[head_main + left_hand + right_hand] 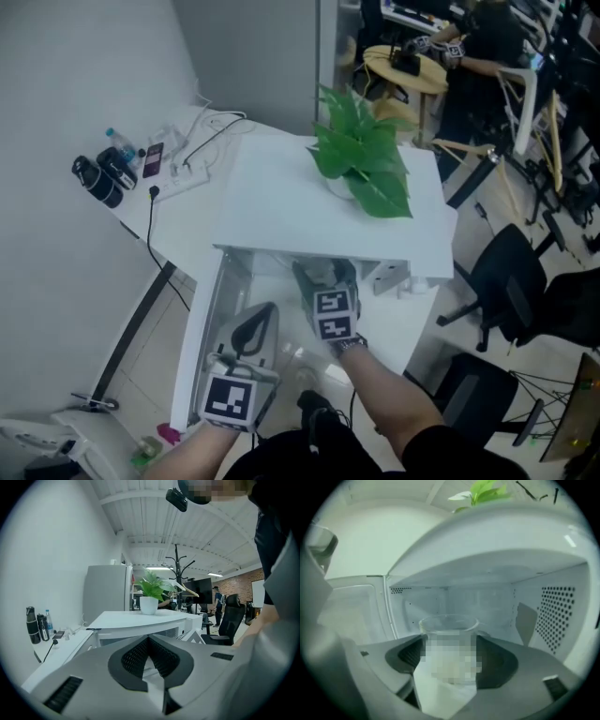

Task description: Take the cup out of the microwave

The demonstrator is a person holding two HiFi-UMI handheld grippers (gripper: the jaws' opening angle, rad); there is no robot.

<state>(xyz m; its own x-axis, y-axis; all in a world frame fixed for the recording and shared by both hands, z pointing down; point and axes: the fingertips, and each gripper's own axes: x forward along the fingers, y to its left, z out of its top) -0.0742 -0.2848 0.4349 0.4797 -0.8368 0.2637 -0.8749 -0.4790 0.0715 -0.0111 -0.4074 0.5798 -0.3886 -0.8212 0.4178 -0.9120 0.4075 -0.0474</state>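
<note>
Looking about halfway: right gripper is clamped on the cup at 6 o'clock, with the microwave cavity right behind. Left gripper is pinched together, empty. The cup isn't pulled clear yet.

White microwave, green plant, clear cup; grey left tool and right tool, black-and-white square markers

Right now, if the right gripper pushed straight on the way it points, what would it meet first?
The cup is gripped between the right gripper's fingers, so it would go along. Past it, the microwave back wall likely comes first; depth is unclear.
</note>
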